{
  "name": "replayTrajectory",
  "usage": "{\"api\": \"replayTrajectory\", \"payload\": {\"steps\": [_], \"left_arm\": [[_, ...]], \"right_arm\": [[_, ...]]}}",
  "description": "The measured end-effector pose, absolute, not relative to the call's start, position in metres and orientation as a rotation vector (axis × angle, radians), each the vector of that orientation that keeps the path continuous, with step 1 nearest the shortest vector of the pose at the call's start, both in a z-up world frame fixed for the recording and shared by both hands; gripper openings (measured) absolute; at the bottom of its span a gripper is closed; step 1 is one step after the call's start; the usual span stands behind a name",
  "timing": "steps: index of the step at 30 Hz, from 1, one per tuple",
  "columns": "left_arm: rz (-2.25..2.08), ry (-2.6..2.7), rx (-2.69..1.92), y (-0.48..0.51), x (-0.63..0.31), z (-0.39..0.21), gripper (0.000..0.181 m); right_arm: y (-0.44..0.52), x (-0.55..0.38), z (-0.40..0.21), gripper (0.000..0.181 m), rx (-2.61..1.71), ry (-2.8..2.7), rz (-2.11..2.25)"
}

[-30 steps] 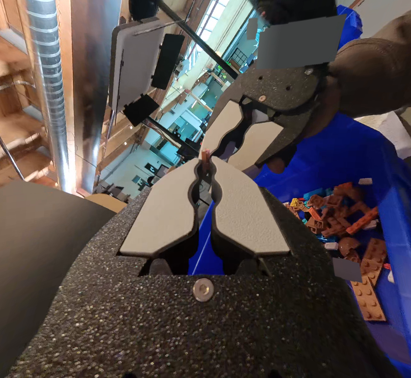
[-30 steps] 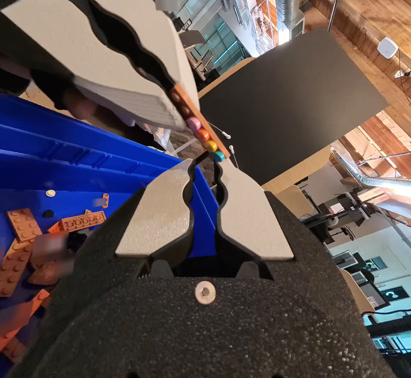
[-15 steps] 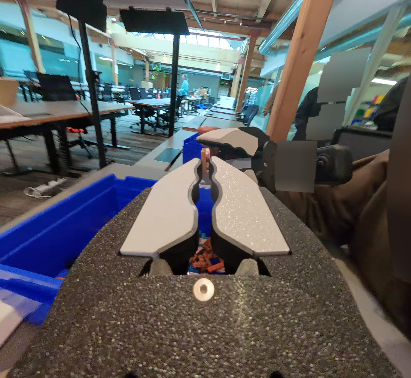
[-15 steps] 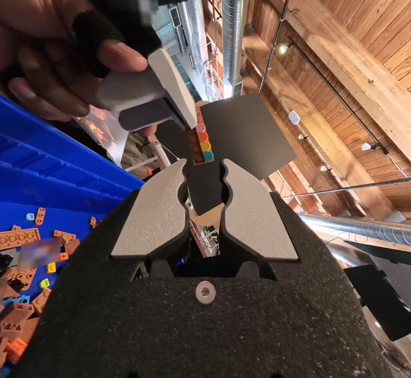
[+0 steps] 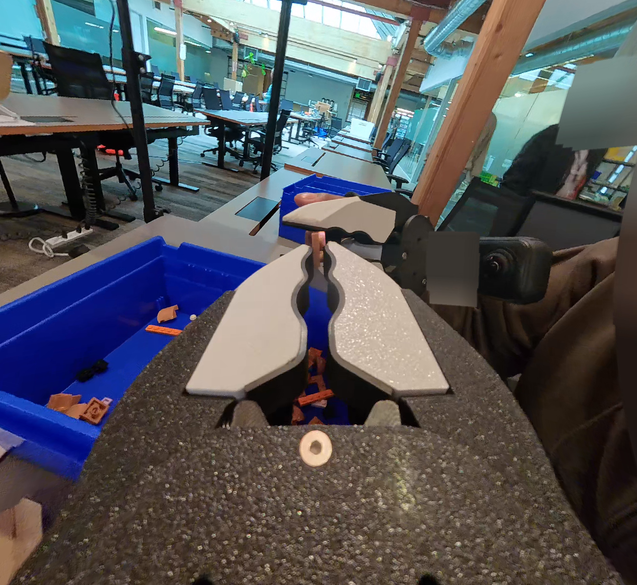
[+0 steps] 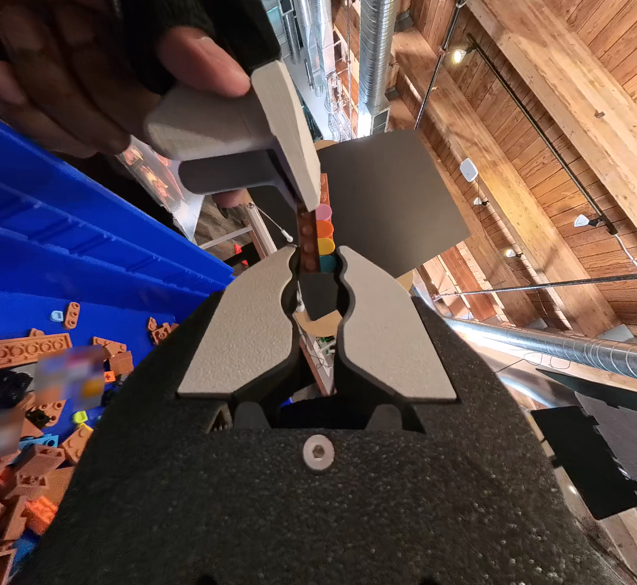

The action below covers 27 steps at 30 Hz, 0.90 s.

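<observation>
**Kid:** Brick strip, where was it?

**Pal:** Over the blue bin. The left claw pinched it. The right claw had moved in, with its tips round the strip's end by the coloured studs. Squeezing? Couldn't tell.

An open-plan office in a converted industrial loft: rows of desks with black office chairs, glass partitions, timber posts, a plank ceiling and exposed metal ducts.

The blue bin looks like smooth, glossy plastic. The gripper body is rough, speckled black foam; ceiling planks are grainy wood.
</observation>
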<state>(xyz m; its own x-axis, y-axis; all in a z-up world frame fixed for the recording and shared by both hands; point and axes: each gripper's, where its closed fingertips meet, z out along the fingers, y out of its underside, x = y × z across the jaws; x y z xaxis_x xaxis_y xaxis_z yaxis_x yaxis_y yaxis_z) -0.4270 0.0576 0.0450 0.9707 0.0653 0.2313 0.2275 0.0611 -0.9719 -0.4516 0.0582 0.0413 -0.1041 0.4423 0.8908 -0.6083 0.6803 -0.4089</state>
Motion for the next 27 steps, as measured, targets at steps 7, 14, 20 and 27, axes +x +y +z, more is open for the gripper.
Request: {"api": "replayTrajectory", "payload": {"steps": [7,14,20,27], "left_arm": [[-0.08,-0.367,-1.523,0.0602,-0.431,0.0429,0.005],[-0.138,-0.436,-1.515,0.0594,-0.4336,0.0394,0.005],[-0.189,-0.475,-1.499,0.059,-0.4349,0.0378,0.006],[-0.278,-0.497,-1.459,0.058,-0.4343,0.0395,0.005]], "right_arm": [[0.0633,-0.4576,0.0401,0.017,0.162,-1.383,0.693],[0.0648,-0.4607,0.0395,0.017,0.187,-1.337,0.518],[0.0661,-0.4619,0.0407,0.017,0.214,-1.284,0.375],[0.067,-0.4603,0.0455,0.015,0.224,-1.228,0.311]]}}
